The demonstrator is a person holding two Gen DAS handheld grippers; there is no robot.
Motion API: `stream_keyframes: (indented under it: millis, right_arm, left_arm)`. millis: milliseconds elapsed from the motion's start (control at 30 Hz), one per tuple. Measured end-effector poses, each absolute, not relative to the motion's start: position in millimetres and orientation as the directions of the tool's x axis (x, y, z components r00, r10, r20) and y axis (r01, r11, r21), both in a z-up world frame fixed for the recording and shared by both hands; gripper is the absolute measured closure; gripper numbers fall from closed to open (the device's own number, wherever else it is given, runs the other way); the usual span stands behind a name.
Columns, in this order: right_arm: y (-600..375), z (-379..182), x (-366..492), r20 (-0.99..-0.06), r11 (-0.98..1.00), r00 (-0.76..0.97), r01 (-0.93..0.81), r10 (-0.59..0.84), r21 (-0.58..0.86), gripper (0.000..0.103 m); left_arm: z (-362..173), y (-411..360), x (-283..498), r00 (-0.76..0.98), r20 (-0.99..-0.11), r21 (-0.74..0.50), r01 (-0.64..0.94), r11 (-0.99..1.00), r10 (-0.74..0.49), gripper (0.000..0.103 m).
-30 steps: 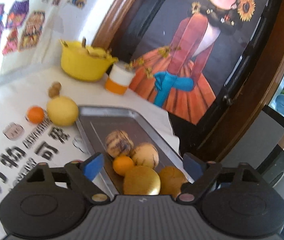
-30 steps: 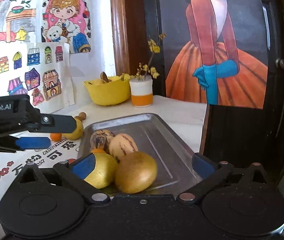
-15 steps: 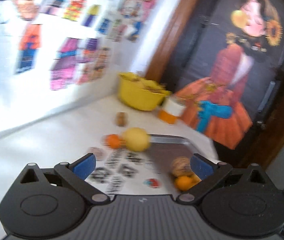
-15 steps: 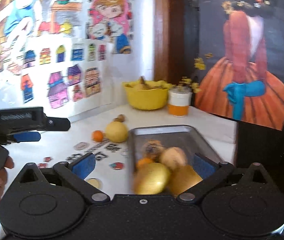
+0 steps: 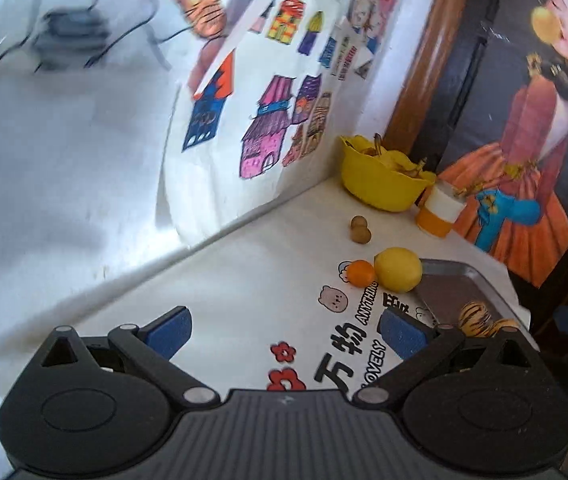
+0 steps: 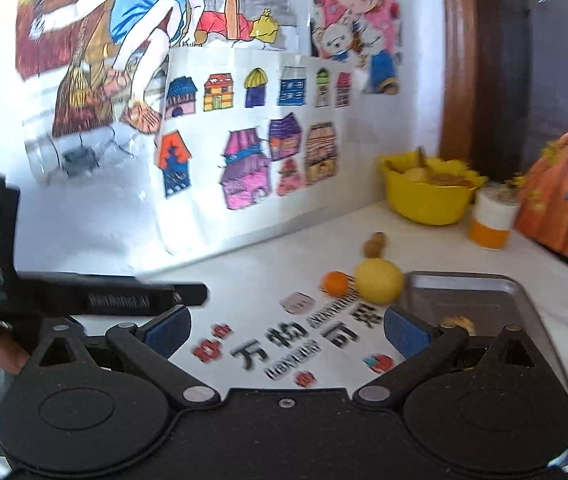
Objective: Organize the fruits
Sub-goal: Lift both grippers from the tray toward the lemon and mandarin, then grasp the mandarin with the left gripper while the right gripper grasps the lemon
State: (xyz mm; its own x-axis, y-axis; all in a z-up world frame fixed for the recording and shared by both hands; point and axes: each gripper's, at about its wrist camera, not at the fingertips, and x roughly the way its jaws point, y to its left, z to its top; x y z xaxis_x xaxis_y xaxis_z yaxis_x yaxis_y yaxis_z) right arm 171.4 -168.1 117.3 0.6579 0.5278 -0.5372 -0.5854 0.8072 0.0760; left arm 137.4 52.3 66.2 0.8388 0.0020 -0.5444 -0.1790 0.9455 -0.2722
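left wrist view: our left gripper (image 5: 284,330) hangs over the desk (image 5: 243,280), fingers spread wide and empty. the lemon (image 5: 398,269) and small orange (image 5: 360,272) sit at one o'clock, touching, just beside the tray (image 5: 480,280), probably waiting to join the fruit inside. a second ago we hovered right over that tray.

right wrist view: our right gripper (image 6: 286,330) is likewise spread and empty; it has swung left off the tray too.
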Motion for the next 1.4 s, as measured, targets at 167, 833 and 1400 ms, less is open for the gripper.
stream_keyframes:
  millis: [167,833,1400]
  right_arm:
    - [-177.3,149.5,241.3,-0.598,0.817,0.591,-0.537,0.542,0.21,0.001]
    - [-181.7,57.7,353.6,-0.734,0.674,0.581,-0.701,0.351,-0.233,0.001]
    - [-134.6,12.8,370.3,-0.753,0.458,0.524,-0.825,0.399,-0.331,0.025]
  left_arm:
    - [86.0,45.1,165.0,0.848,-0.53,-0.186,-0.092,0.978,-0.021,0.0]
    - [27.0,-2.4,297.6,0.771,-0.631,-0.092,0.04,0.995,-0.089,0.001]
    - [1.9,14.6,320.9,0.772,-0.592,-0.238,0.109,0.965,-0.233,0.013]
